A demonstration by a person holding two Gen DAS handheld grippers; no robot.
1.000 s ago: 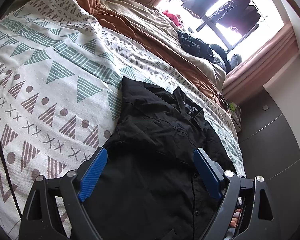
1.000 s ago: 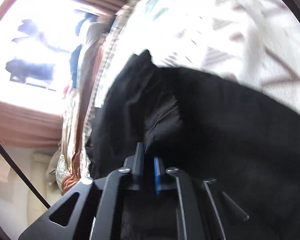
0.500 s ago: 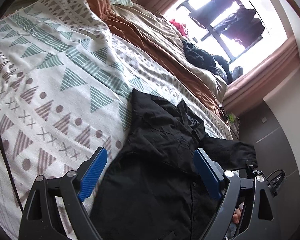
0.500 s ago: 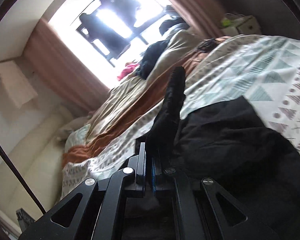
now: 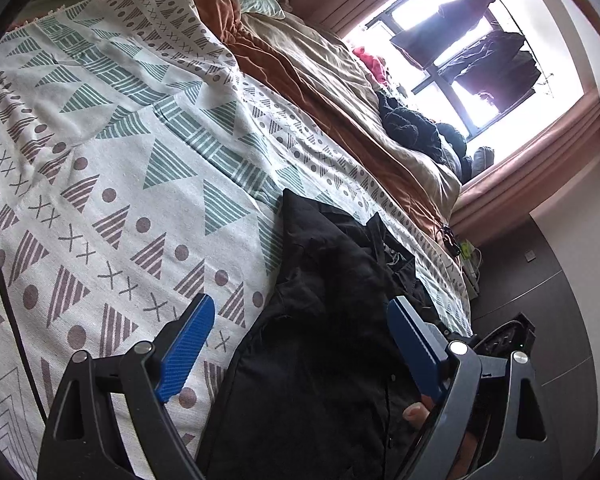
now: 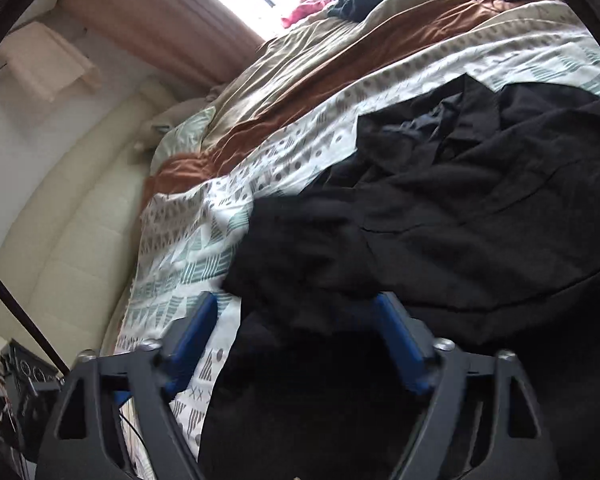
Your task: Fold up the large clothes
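Observation:
A black collared shirt lies on the patterned white bedspread, its collar toward the window. My left gripper is open and empty, hovering above the shirt's left edge. In the right wrist view the same shirt is spread over the bedspread, with a folded-over sleeve lying just ahead of the blue fingers. My right gripper is open, close above the cloth and holding nothing.
A brown and beige duvet lies along the far side of the bed, with dark clothes heaped by the window. A cream headboard stands at the left. Dark floor runs beyond the bed's right edge.
My right gripper was shut on the black sleeve, carried it over the shirt, then opened and let it go. My left gripper stayed open and drifted slightly back.

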